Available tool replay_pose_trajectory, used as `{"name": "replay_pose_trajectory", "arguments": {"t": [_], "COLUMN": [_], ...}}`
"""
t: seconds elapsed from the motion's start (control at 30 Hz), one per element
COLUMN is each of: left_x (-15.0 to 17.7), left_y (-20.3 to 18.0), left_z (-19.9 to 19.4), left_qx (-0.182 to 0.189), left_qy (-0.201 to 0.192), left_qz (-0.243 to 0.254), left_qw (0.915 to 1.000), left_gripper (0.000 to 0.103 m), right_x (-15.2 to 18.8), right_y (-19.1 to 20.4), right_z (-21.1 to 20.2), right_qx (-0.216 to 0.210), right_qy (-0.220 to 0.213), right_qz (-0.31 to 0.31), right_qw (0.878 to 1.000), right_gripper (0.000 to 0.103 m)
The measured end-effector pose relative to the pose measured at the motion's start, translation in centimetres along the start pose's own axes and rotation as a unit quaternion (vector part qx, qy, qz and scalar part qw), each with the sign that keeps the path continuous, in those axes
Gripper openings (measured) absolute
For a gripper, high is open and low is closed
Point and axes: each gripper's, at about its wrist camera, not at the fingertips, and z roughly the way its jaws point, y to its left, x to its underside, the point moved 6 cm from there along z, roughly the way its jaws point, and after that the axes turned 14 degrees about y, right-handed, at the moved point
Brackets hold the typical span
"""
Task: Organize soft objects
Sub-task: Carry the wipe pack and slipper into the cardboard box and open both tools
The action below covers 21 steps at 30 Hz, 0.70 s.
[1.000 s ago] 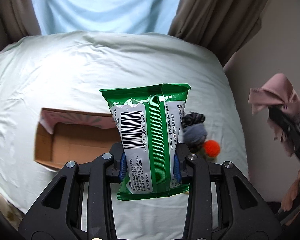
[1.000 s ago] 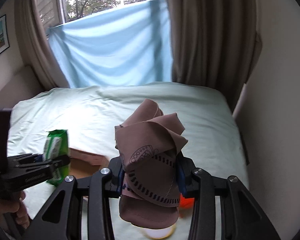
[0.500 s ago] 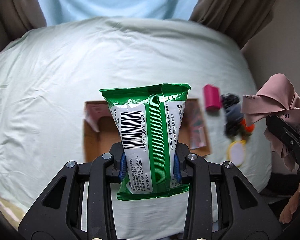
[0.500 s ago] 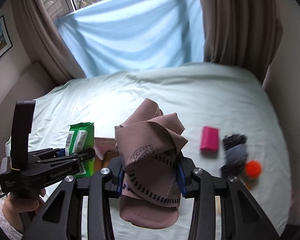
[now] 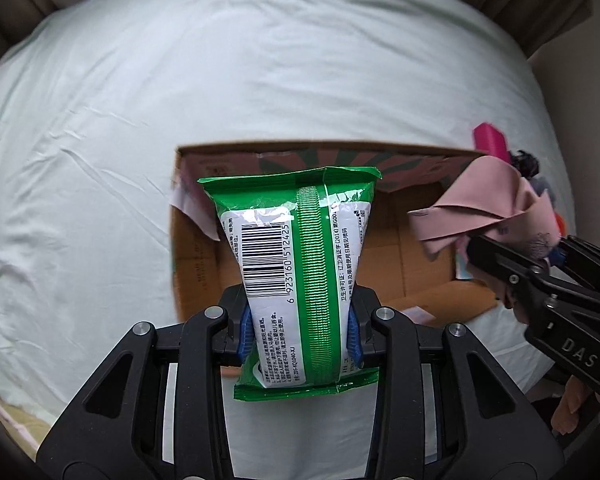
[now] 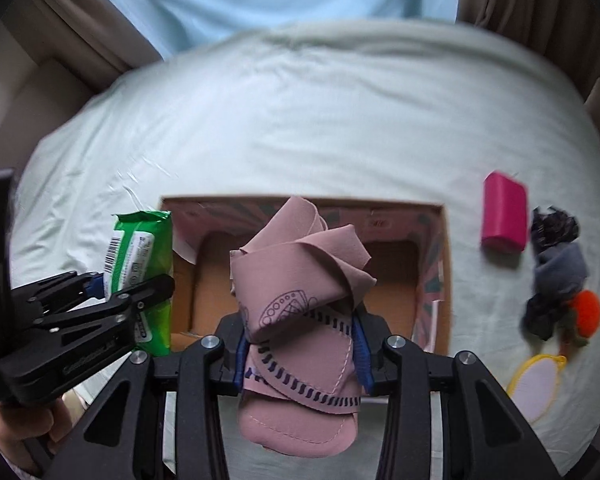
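- Presently, the left hand-held gripper [image 5: 298, 334] is clenching a green wipes pack [image 5: 296, 264] across its lower half, holding it upright above the open cardboard box [image 5: 196, 256] that is sitting on the bed [image 5: 100, 120].
- Alongside it, the right hand-held gripper [image 6: 298, 354] is gripping a bunched pink cloth [image 6: 300, 280], whose loose folds are standing above the jaws and hanging below them, over the near part of the same box [image 6: 436, 280].
- Judging by the poses, the step in hand is carrying both soft items to the box; neither is yet lying inside, and what shows of the box floor is looking bare.
- Outside the box, to its right on the sheet, a magenta block [image 6: 504, 212], a dark grey bundle of fabric [image 6: 556, 272], an orange pom-pom [image 6: 588, 312] and a yellow-rimmed oval [image 6: 534, 380] are waiting.
- Next, each gripper is probably needing to descend past the box rim and release, taking care that the cloth's trailing folds are clearing the near wall.
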Motion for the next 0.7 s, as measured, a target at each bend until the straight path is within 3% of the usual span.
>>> {"name": "replay_pose_trajectory", "arguments": {"t": [0.3, 0.47, 0.53, 0.57, 0.6, 0.63, 0.67, 0.7], "left_x": [-1.2, -1.3, -1.4, -1.5, -1.6, -1.5, -1.5, -1.5], "left_y": [-0.4, -0.8, -1.3, -1.5, -1.7, -1.7, -1.5, -1.2], "left_z": [7.7, 8.3, 7.8, 7.5, 7.2, 6.9, 6.5, 6.1], "left_qx": [-0.013, -0.029, -0.02, -0.015, -0.013, -0.014, -0.023, -0.03], "left_qy": [0.069, 0.077, 0.072, 0.076, 0.081, 0.081, 0.074, 0.062], "left_qz": [-0.001, 0.025, 0.041, 0.046, 0.05, 0.053, 0.052, 0.05], "left_qw": [0.9976, 0.9963, 0.9964, 0.9959, 0.9954, 0.9953, 0.9957, 0.9963], "left_gripper": [0.032, 0.032, 0.033, 0.036, 0.061, 0.082, 0.101, 0.103], "right_x": [-1.6, -2.2, -2.6, -2.8, -3.0, -3.2, -3.3, -3.4], "right_y": [-2.0, -2.8, -2.7, -2.6, -2.6, -2.5, -2.5, -2.7], "right_z": [7.1, 8.3, 8.3, 8.3, 8.4, 8.6, 8.7, 8.6], "right_qx": [-0.023, -0.038, -0.05, -0.053, -0.053, -0.051, -0.051, -0.053], "right_qy": [0.086, 0.096, 0.096, 0.094, 0.091, 0.092, 0.092, 0.088], "right_qz": [0.018, 0.027, 0.03, 0.03, 0.026, 0.021, 0.019, 0.02], "right_qw": [0.996, 0.994, 0.994, 0.994, 0.994, 0.994, 0.994, 0.994], "right_gripper": [0.04, 0.04, 0.049, 0.054, 0.072, 0.098, 0.103, 0.103]}}
